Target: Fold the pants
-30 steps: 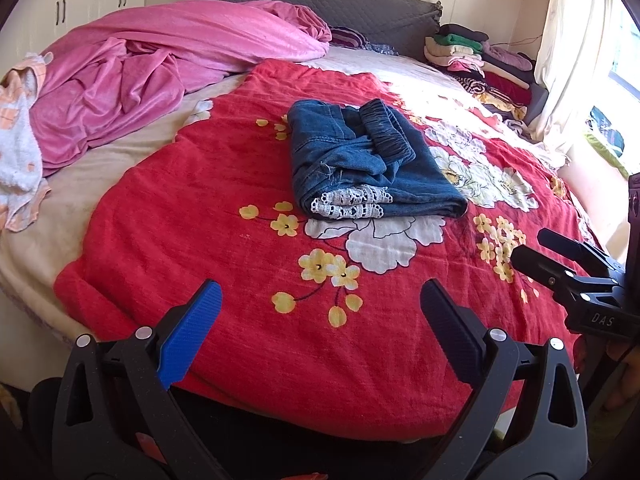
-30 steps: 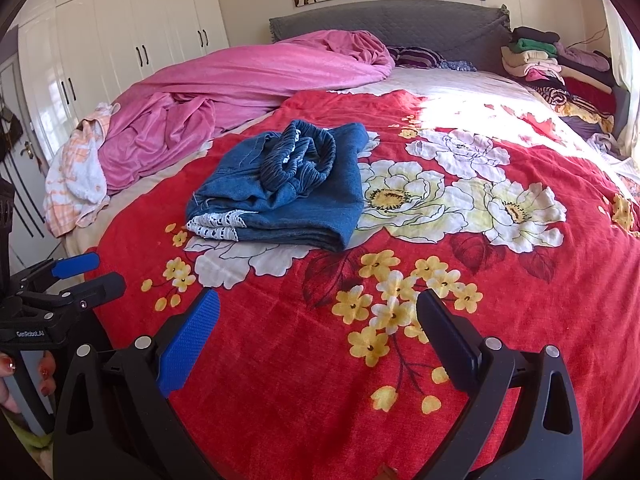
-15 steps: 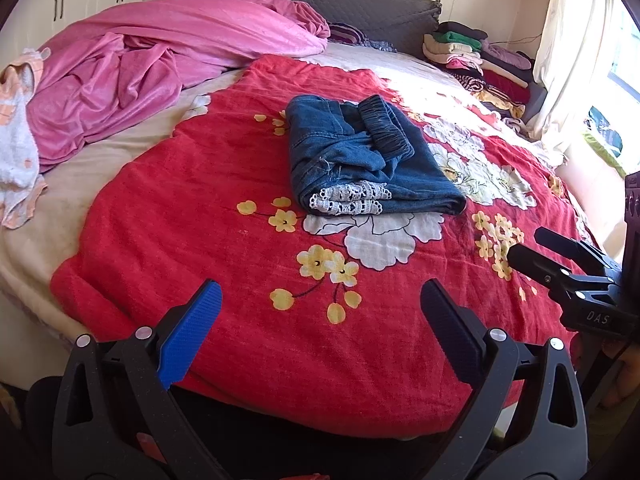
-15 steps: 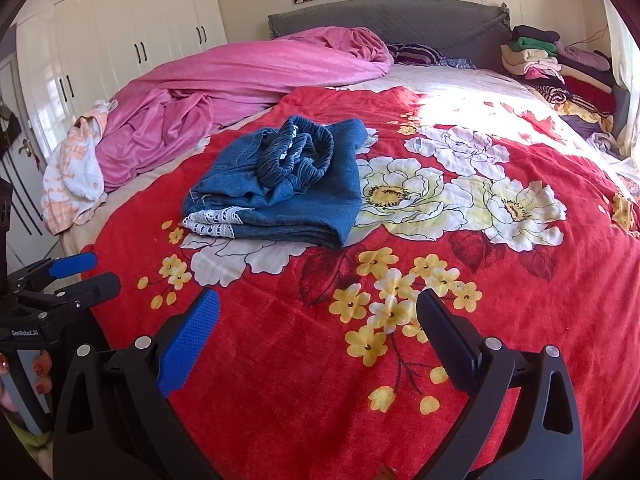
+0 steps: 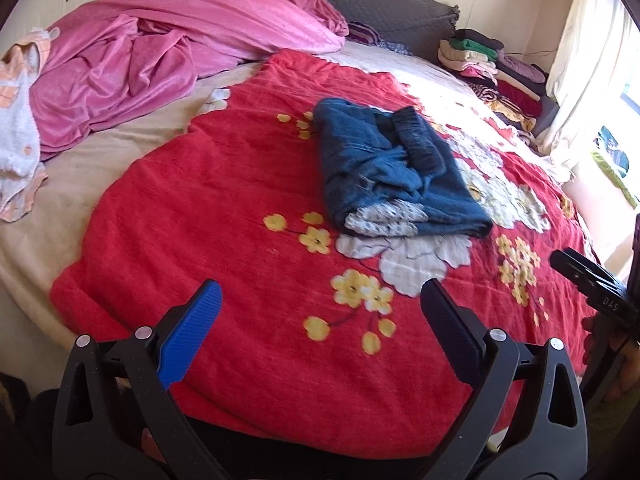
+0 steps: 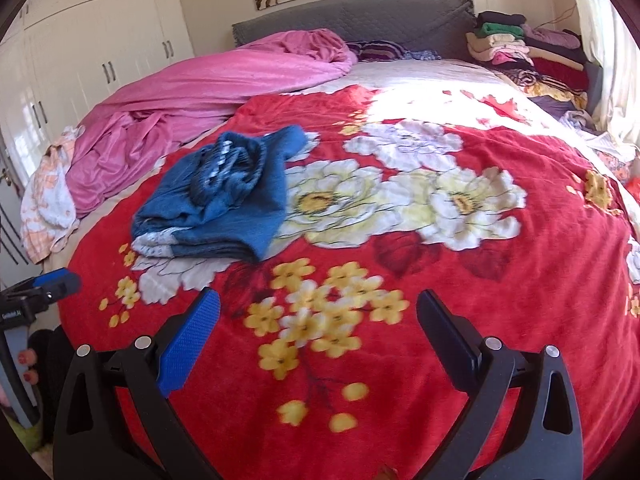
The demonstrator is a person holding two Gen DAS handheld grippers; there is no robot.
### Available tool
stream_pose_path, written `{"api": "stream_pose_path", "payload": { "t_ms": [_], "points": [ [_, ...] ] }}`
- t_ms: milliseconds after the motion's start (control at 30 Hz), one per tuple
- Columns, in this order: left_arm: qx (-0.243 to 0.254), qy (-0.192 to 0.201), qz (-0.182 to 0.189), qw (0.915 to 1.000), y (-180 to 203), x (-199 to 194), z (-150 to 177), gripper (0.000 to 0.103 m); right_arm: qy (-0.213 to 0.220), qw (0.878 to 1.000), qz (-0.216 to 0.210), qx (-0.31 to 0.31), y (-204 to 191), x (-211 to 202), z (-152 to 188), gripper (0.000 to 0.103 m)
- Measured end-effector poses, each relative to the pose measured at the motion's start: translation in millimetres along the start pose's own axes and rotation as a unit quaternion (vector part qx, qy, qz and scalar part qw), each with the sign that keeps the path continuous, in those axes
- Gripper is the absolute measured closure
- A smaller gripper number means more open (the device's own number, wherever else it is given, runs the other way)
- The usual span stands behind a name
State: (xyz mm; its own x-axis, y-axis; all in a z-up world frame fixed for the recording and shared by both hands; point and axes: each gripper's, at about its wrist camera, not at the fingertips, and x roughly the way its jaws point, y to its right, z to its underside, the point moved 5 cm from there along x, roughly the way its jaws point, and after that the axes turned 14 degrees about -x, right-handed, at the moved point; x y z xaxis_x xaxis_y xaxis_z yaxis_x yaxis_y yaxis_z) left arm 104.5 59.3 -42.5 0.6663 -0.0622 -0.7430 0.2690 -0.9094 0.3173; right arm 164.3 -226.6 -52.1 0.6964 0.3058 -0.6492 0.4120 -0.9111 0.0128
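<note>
The pants [image 5: 396, 176], blue denim with a strip of white lace at the hem, lie as a compact folded bundle on the red flowered blanket [image 5: 224, 248] spread over the bed, left of the large white blossoms in the right wrist view and well apart from both tools. The left hand-held gripper [image 5: 320, 312] hangs over the near edge of the blanket with its jaws spread wide and nothing between them; the right hand-held gripper [image 6: 318, 316] is likewise wide open and empty, to the right of the first. By the look of it the folding is done or very nearly so, and this is a stand-off moment; if anything is left, it would be to reach forward and square up the top layer, where the elastic waistband sits bunched and a little askew, which calls for a light pinch at a free corner without dragging the layers under it. How many folds the bundle holds and whether its far edge is tidy cannot be made out, since the pants are slightly blurred. A pink quilt [image 6: 208, 92] is heaped at the far left and a stack of clothes [image 6: 516, 48] sits at the far right by the headboard.
</note>
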Motion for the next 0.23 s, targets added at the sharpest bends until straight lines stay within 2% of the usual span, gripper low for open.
{"api": "stream_pose_path", "payload": {
  "t_ms": [100,167,233],
  "points": [
    [0.005,-0.022,-0.067,0.9975,-36,31,-43,0.01,-0.003,0.998,0.053,0.032,66,-1,-1,0.005],
    [0.0,-0.026,-0.121,0.9924,-68,54,-75,0.01,-0.026,0.992,0.108,0.054,123,3,1,0.005],
    [-0.028,-0.03,-0.167,0.9851,-103,77,-111,0.01,-0.046,0.985,0.15,0.077,183,5,4,0.005]
  ]
}}
